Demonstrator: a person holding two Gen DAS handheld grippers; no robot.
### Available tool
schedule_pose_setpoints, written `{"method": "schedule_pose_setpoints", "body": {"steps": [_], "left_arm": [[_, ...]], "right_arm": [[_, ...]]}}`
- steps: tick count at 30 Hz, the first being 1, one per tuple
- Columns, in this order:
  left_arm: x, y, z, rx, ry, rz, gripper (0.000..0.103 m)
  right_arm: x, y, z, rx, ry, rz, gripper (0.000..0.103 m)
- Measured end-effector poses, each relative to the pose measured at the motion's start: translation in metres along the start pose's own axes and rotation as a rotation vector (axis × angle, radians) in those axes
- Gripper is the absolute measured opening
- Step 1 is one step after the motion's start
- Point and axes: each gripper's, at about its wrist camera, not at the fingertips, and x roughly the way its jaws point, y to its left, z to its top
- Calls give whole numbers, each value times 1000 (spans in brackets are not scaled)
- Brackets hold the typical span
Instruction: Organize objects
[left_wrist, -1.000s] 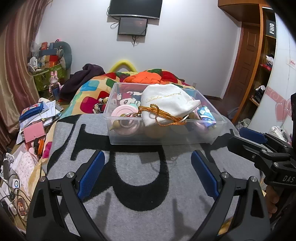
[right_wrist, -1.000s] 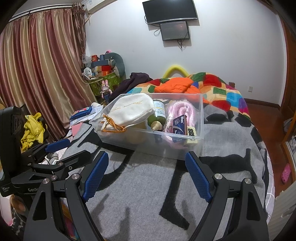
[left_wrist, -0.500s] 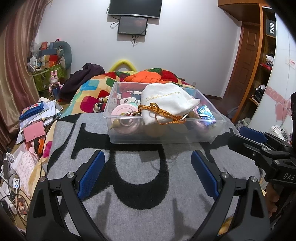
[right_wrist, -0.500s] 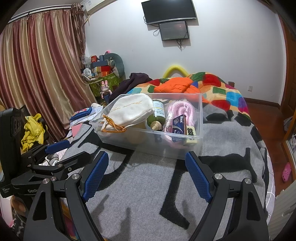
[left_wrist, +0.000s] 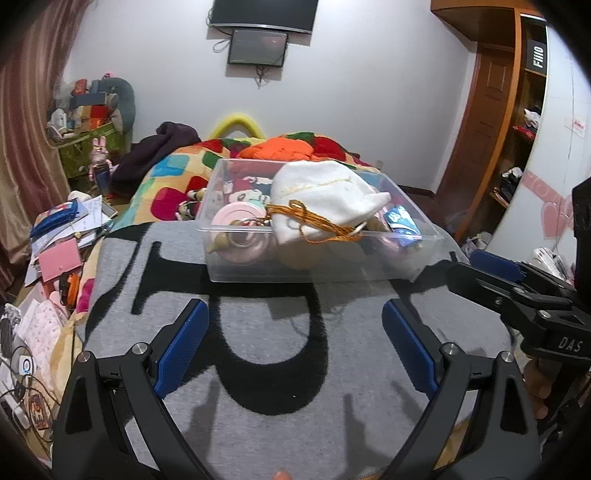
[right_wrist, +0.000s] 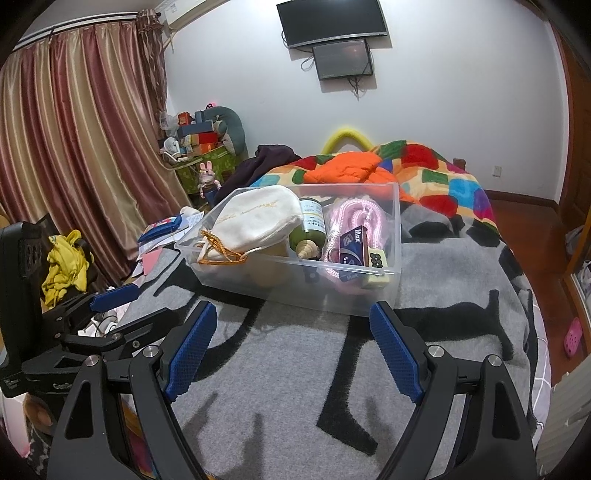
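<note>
Clear bin sits on the bed's grey blanket, holding pouch, bottle, rope. Nothing has shifted since a second ago. Left gripper and right gripper: fingers spread, empty.

Ahead of the right gripper we see a clear, glossy plastic bin on a matt grey and black woven blanket. Inside it lie a soft white cloth pouch with a braided orange cord, and a shiny green bottle. Our fingers carry ribbed blue pads on matt black plastic, with bright metal bolts.
</note>
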Motion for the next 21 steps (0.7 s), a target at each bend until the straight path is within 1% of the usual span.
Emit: {"method": "schedule_pose_setpoints", "body": {"steps": [7,21], "left_arm": [[0,-3,0,10,0,3,96],[-3,3,-3,-28,-10,31,96]], "right_arm": [[1,0,0,2,3,2,83],[2,1,-3,10,10,28,83]]}}
